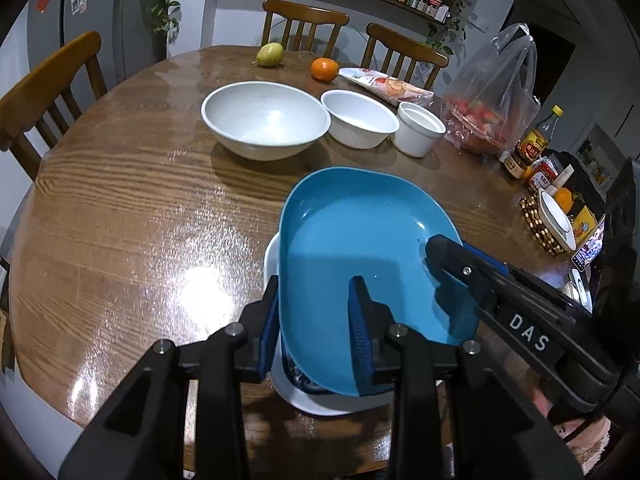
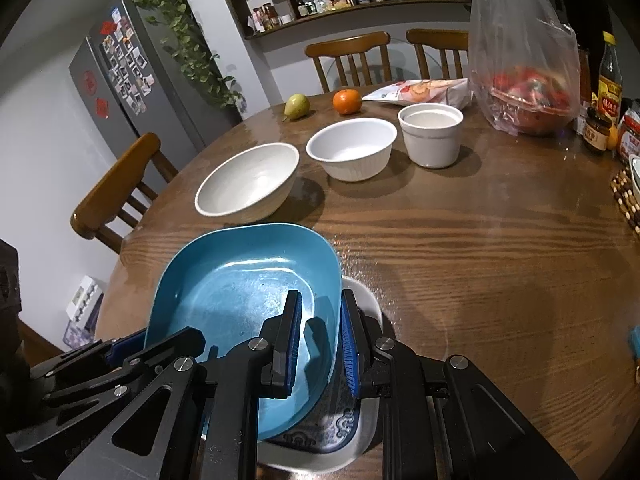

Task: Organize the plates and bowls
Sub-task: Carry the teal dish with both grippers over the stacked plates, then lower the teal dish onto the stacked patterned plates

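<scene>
A blue plate (image 1: 360, 240) (image 2: 240, 280) lies over a white plate with a dark blue pattern (image 1: 308, 396) (image 2: 340, 432) at the table's near edge. My left gripper (image 1: 314, 332) straddles the blue plate's left rim, one pad outside and one inside, with a gap showing. My right gripper (image 2: 320, 340) straddles the plate's right rim the same way, and shows in the left wrist view (image 1: 448, 256). Three white bowls stand in a row behind: a large one (image 1: 266, 118) (image 2: 248, 178), a ribbed one (image 1: 360, 118) (image 2: 354, 146) and a small deep one (image 1: 420, 128) (image 2: 432, 134).
A pear (image 1: 270, 54), an orange (image 1: 325, 69), a snack packet (image 1: 388, 86) and a plastic bag of red food (image 1: 492, 104) lie at the table's far side. Bottles and jars (image 1: 532, 148) and a dish on a beaded mat (image 1: 554, 220) stand right. Chairs ring the table.
</scene>
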Demonstrator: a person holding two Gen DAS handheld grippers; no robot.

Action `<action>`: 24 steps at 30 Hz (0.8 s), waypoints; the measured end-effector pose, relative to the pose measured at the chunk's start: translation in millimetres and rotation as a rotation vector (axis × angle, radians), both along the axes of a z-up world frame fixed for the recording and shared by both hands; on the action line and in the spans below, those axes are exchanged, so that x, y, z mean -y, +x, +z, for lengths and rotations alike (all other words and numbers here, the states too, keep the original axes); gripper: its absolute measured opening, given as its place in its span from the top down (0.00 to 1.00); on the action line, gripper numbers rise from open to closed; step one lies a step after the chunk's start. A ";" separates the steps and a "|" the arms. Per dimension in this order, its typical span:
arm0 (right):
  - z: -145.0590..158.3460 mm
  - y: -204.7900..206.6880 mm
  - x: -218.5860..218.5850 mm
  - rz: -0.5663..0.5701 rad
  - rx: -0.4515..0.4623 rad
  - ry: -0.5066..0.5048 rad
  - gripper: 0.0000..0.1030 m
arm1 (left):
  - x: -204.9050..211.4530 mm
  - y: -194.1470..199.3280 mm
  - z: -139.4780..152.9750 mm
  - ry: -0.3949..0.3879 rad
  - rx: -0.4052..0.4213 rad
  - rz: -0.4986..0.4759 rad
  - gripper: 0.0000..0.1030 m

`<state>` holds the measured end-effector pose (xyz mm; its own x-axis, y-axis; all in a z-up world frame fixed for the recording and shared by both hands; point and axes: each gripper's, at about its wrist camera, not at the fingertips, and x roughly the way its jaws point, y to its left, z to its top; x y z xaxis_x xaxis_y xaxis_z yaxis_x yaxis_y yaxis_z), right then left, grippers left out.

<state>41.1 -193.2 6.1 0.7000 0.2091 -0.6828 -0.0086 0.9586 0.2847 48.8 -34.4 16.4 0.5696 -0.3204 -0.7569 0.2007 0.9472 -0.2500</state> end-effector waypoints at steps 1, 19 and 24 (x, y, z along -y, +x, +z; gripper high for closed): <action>-1.0 -1.7 -0.3 0.001 0.000 0.002 0.79 | 0.0 -1.1 -0.9 -0.002 -0.003 0.001 0.71; -16.2 -18.0 -3.1 -0.027 -0.013 -0.015 0.79 | 3.2 -11.9 -17.9 0.006 -0.024 -0.010 0.71; -19.4 -20.4 -4.6 -0.035 -0.015 -0.029 0.79 | 5.2 -13.3 -21.7 0.019 -0.029 -0.013 0.71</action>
